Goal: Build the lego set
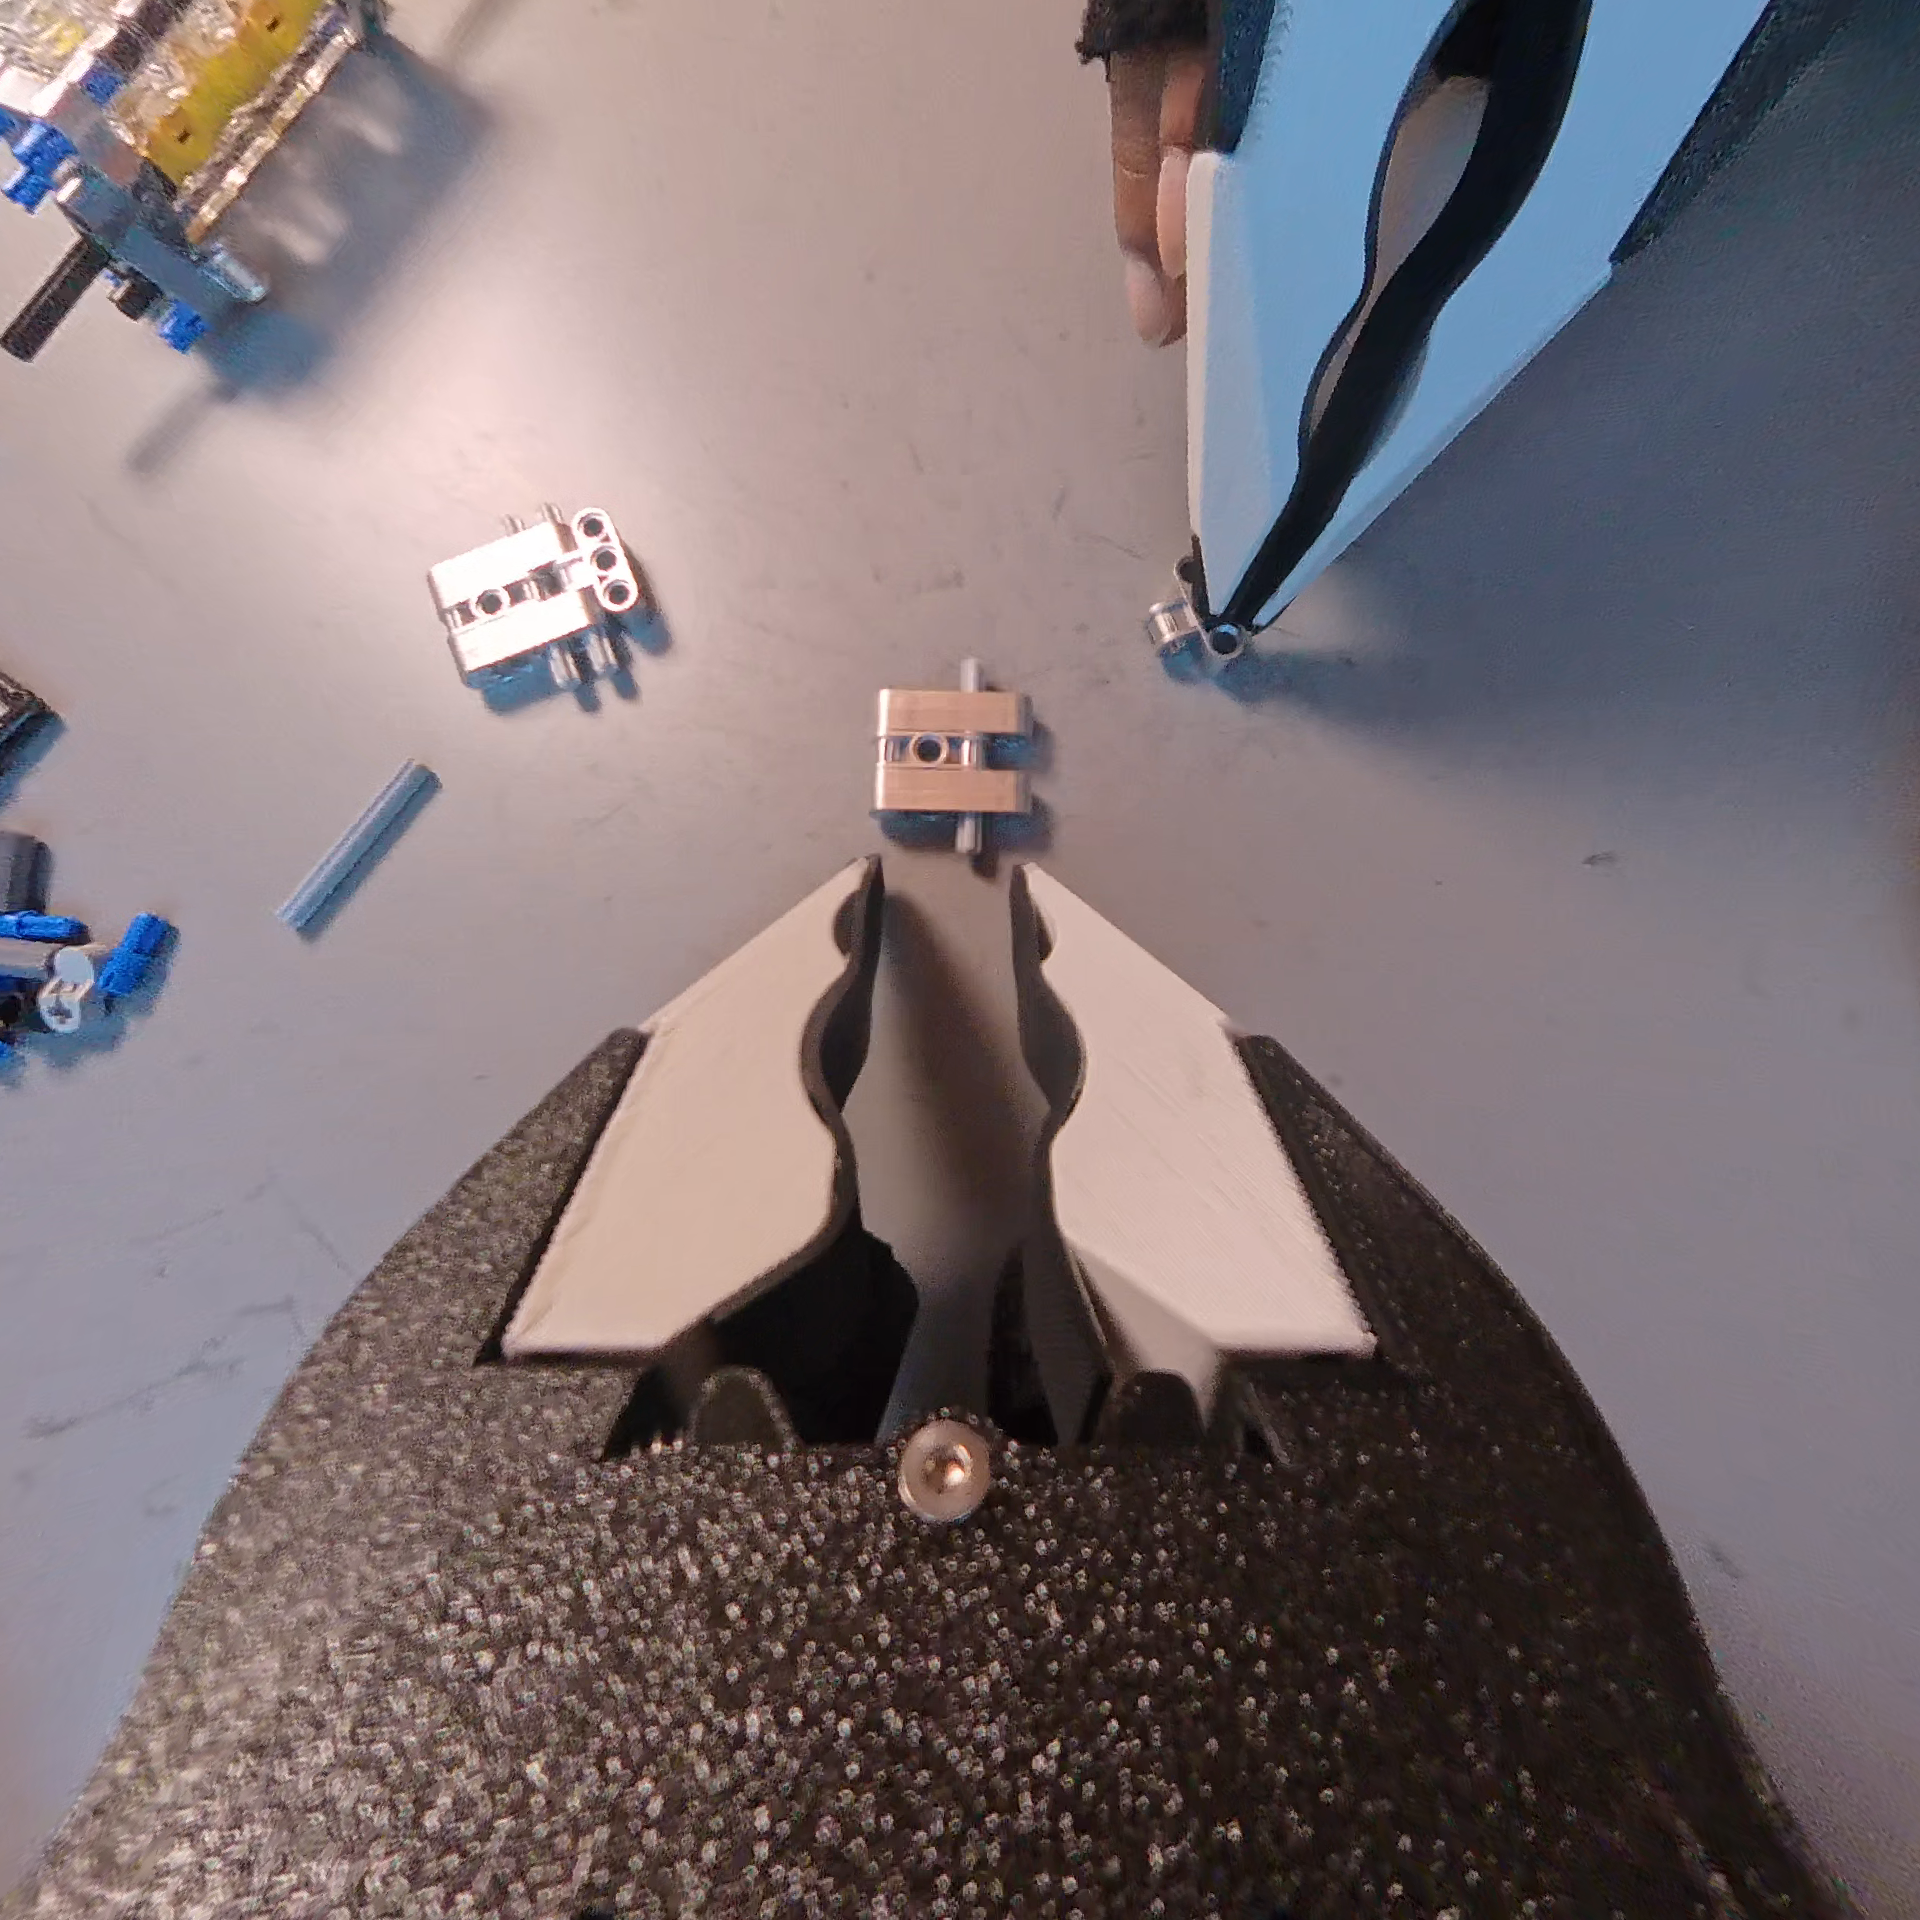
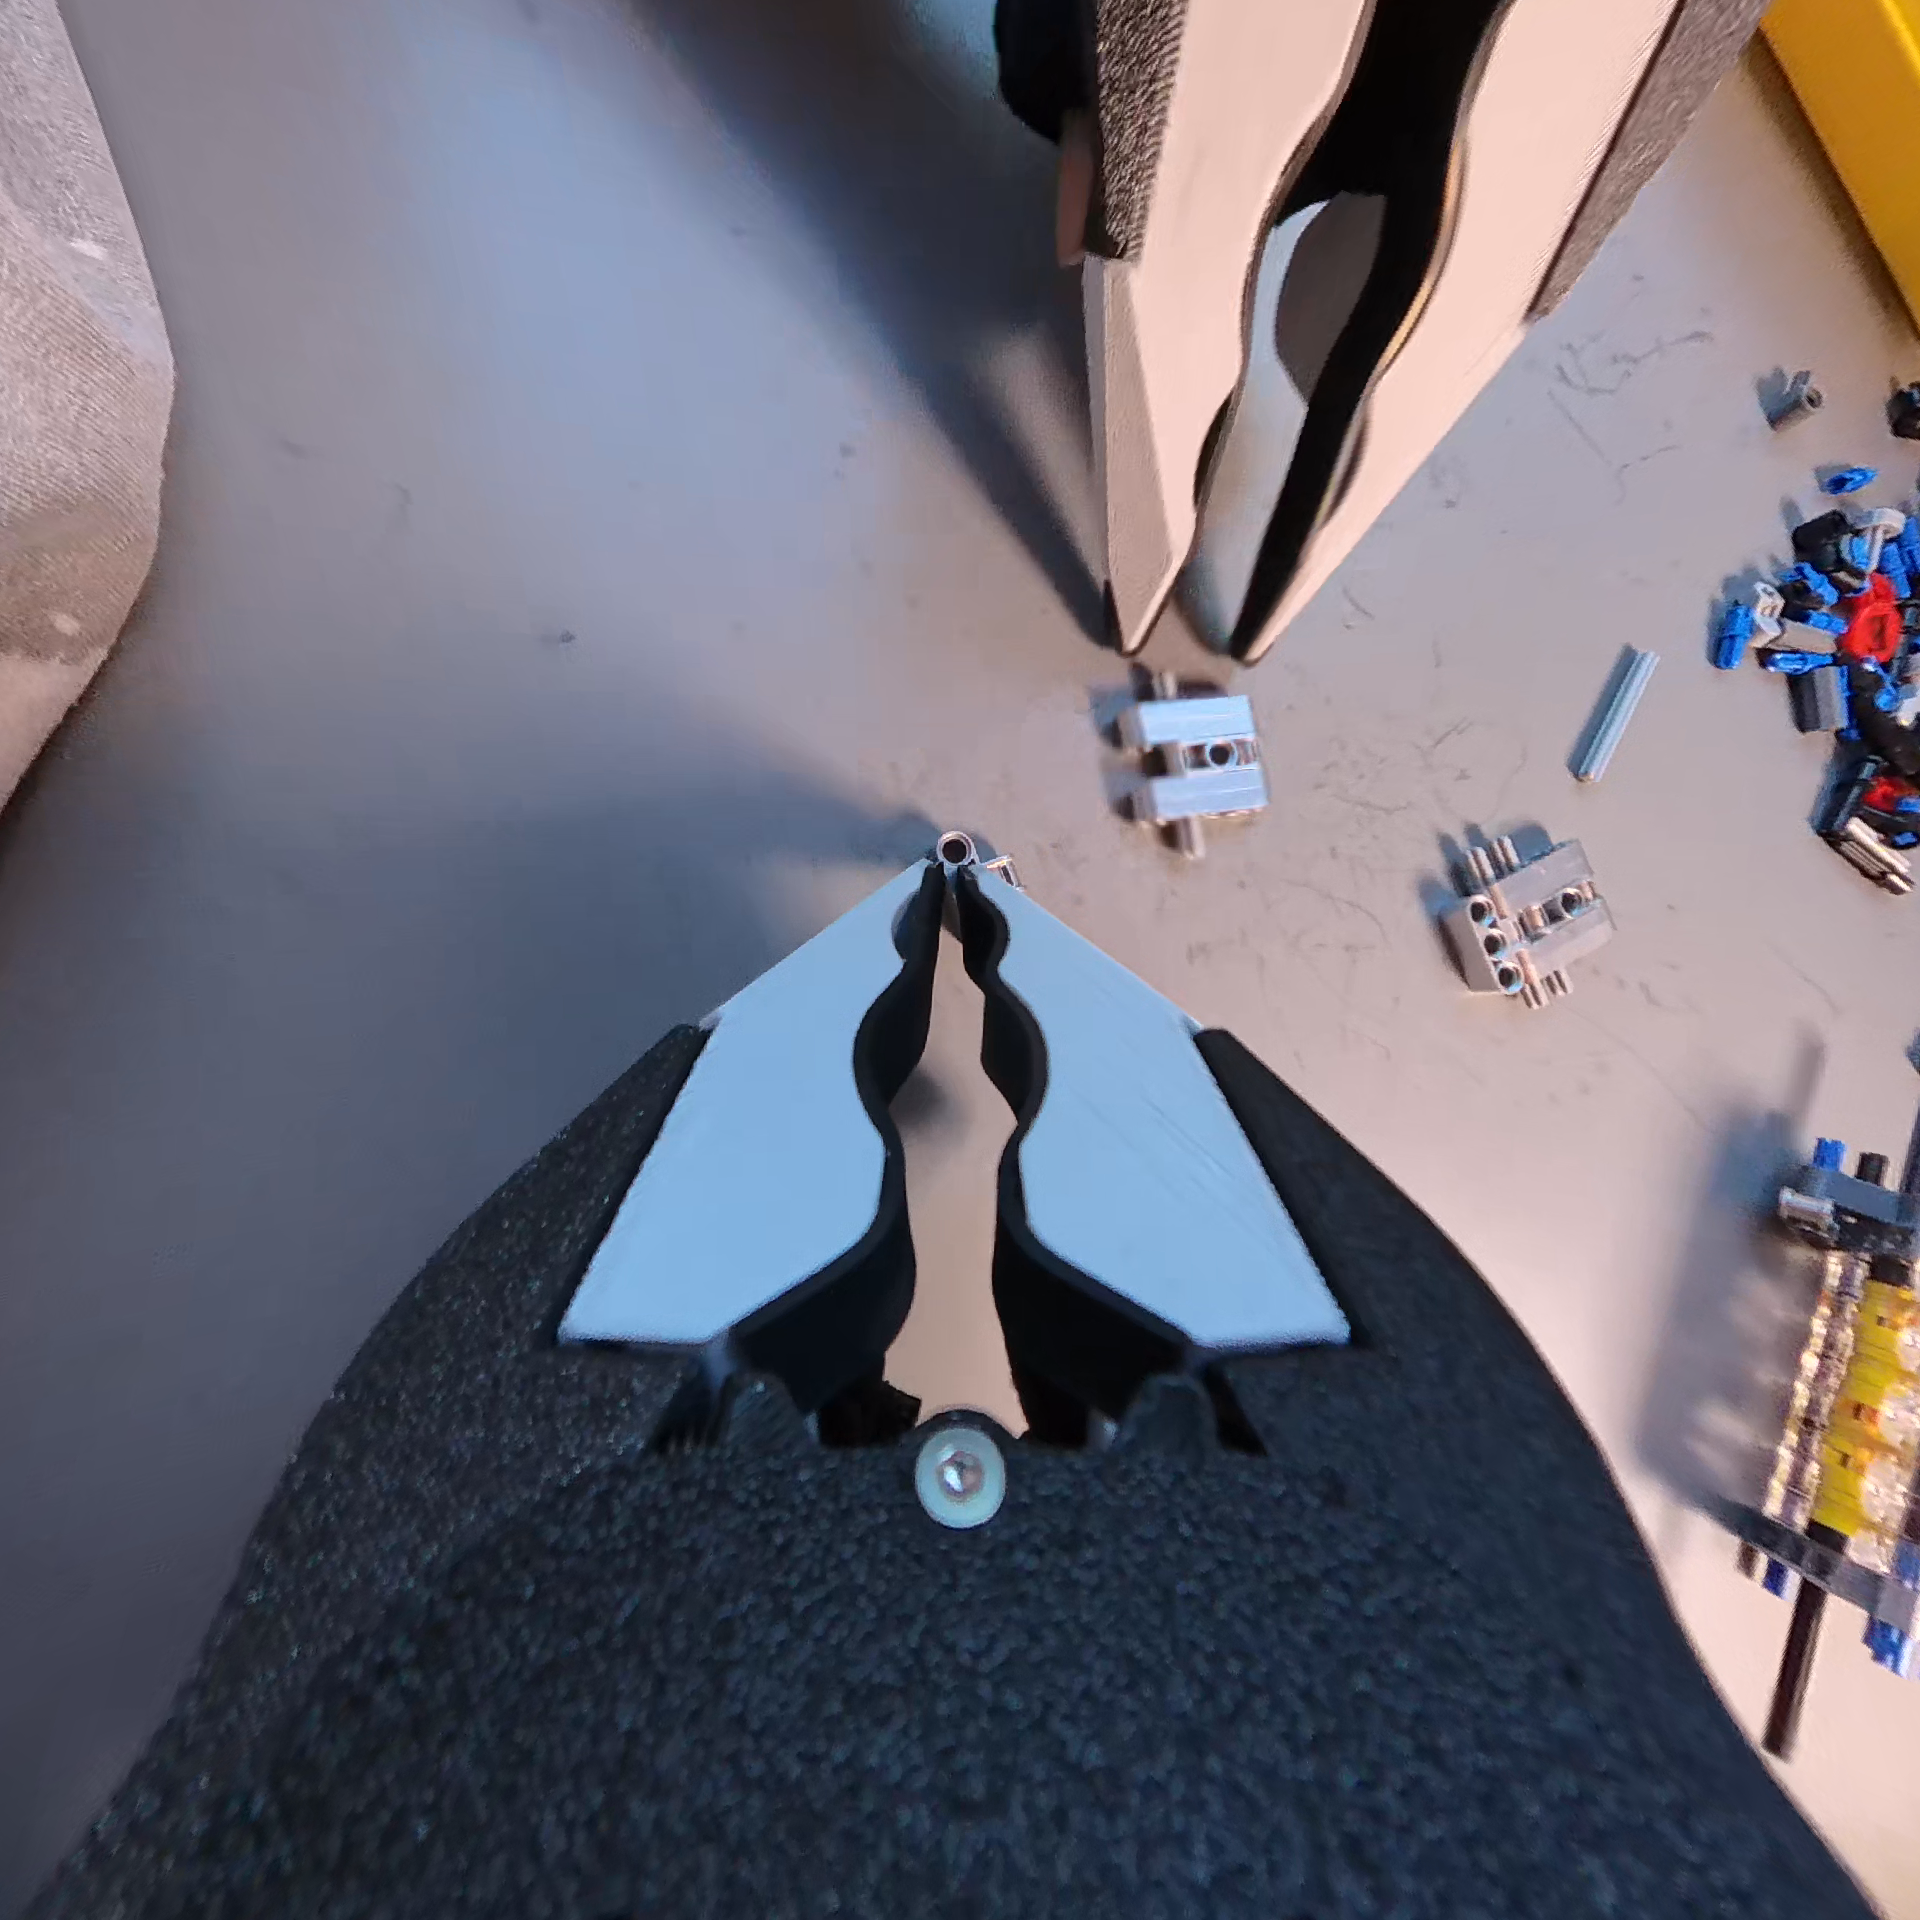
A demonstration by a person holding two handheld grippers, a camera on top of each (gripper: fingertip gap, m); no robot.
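A scuffed grey tabletop (image 1: pixel 1351 1039) is filling both views, with a yellow edge (image 2: pixel 1839 135) showing at one corner. Counting now: two grey block assemblies, one (image 1: pixel 951 767) sitting just beyond the left gripper (image 1: pixel 945 868), the other (image 1: pixel 530 594) lying off to its side; one loose grey axle (image 1: pixel 358 844); one heap of blue parts (image 2: pixel 1849 665) (too jumbled to count). The left gripper's fingers are standing apart, gripping nothing. The right gripper (image 2: pixel 951 871) is pinching a small grey connector (image 2: pixel 956 852) at its tips, down near the table.
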